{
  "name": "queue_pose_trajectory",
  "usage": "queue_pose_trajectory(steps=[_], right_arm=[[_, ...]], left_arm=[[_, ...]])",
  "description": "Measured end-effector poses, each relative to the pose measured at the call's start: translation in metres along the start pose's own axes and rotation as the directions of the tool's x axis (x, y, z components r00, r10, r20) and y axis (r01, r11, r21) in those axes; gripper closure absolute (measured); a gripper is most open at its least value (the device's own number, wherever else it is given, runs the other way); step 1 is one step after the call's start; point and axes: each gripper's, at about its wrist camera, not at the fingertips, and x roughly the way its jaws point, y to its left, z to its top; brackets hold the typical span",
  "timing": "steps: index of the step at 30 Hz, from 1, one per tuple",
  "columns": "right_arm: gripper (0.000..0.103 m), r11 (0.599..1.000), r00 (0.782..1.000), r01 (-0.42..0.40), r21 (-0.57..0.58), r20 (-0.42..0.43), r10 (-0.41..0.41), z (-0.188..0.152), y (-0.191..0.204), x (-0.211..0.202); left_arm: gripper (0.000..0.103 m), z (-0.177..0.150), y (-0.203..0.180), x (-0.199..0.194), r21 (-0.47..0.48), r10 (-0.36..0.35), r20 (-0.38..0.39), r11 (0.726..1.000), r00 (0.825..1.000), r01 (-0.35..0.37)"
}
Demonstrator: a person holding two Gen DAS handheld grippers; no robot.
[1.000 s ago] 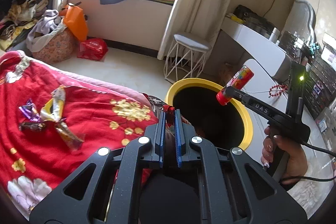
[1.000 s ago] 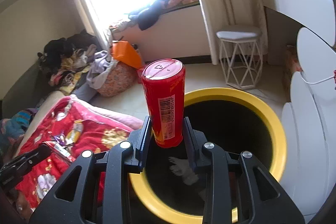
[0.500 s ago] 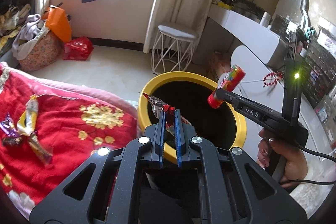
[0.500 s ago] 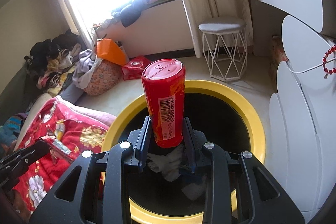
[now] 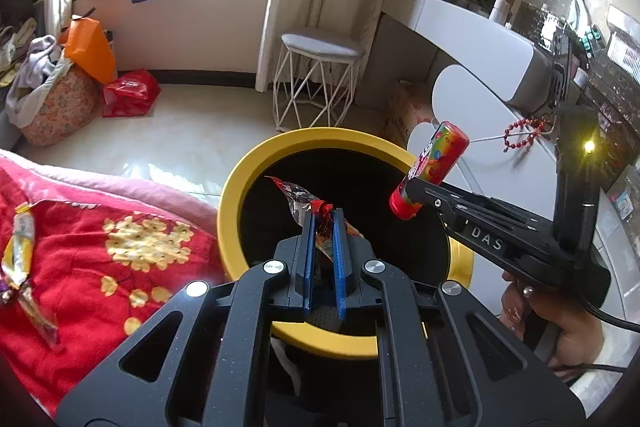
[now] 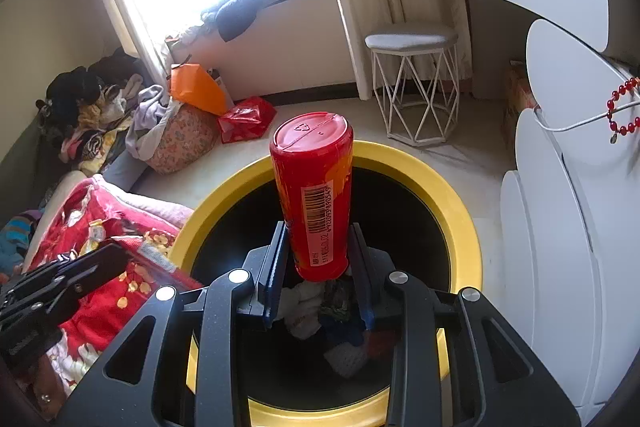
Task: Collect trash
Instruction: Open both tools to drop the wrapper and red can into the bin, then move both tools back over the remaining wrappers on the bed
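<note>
With a crumpled wrapper [image 5: 316,211] clamped in the left gripper [image 5: 322,227] and a red tube [image 6: 316,195] clamped in the right gripper [image 6: 318,255], both are held over the yellow-rimmed bin [image 6: 456,203], so release into it is judged next.

Two grippers: the left gripper [image 5: 322,223] pinching one crumpled wrapper [image 5: 308,205], the right gripper [image 6: 318,247] clamping one red can [image 6: 316,195]. One yellow-rimmed bin [image 5: 256,167]. One wrapper cluster [image 5: 22,259] at the red blanket's [image 5: 120,267] left edge. One white stool [image 5: 320,83].
</note>
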Motion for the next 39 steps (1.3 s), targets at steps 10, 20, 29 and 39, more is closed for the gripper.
queue_pose_trajectory(steps=[10,20,29,39], right_arm=[[0.052,0.998,1.000,-0.011,0.063,-0.021,0.012,-0.001,-0.011,0.005],[0.037,0.999,1.000,0.017,0.044,0.026,-0.018,0.002,-0.006,-0.004],[0.028,0.999,0.996,0.012,-0.045,0.091,-0.007,0.006,0.027,-0.023],[0.024,0.990,0.991,-0.036,-0.139,0.126,0.054,0.004,0.072,-0.038]], left_arm=[[0.055,0.005,0.008,0.015,-0.037,0.022,-0.021,0.999,1.000,-0.023],[0.016,0.003,0.018,-0.007,-0.058,0.083,0.024,0.995,0.996,-0.081],[0.010,-0.003,0.030,-0.034,-0.082,0.125,0.064,0.989,0.990,-0.119],[0.010,-0.012,0.052,-0.070,-0.120,0.207,0.120,0.974,0.971,-0.193]])
